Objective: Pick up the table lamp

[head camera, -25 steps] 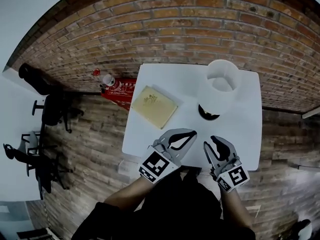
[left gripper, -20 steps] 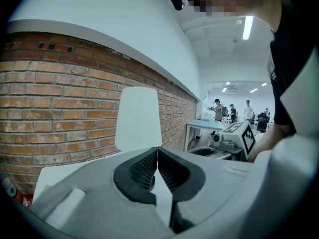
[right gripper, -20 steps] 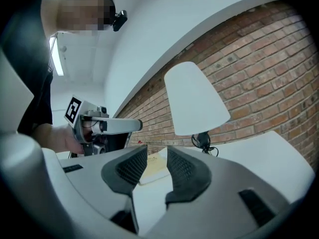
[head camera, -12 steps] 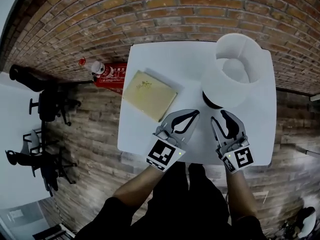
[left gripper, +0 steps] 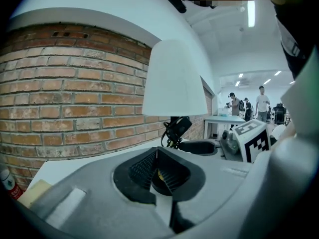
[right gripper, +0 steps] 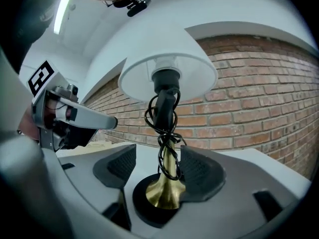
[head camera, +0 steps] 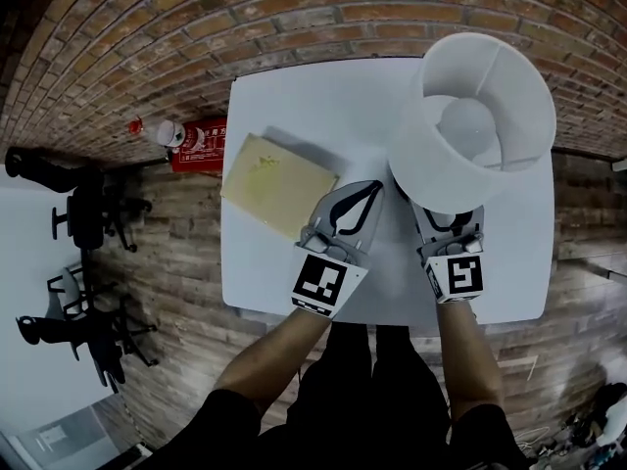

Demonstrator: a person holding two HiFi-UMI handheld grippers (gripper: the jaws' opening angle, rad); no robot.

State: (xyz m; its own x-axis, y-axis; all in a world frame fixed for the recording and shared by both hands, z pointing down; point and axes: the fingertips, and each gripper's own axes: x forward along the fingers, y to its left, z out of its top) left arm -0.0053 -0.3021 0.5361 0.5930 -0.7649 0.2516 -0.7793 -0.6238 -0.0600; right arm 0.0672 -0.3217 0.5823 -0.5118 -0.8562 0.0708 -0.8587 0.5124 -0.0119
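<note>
— Brick wall backs a white table. What's hidden from the head view?
— The lamp has a wide shade that covers its own base and the right gripper's jaw tips.
— And the jaws?
— The right ones are opening, with the brass stem between them. One pad sits just beside the black cord wound round the stem, and I can't tell if it touches. The left gripper is closed on nothing, just left of the lamp.
— Where's the lamp?
— Upright on the table's right side, on its black base.
— Anything around?
— A yellow book lies near the left gripper. A red extinguisher sits by the wall, off the table.
</note>
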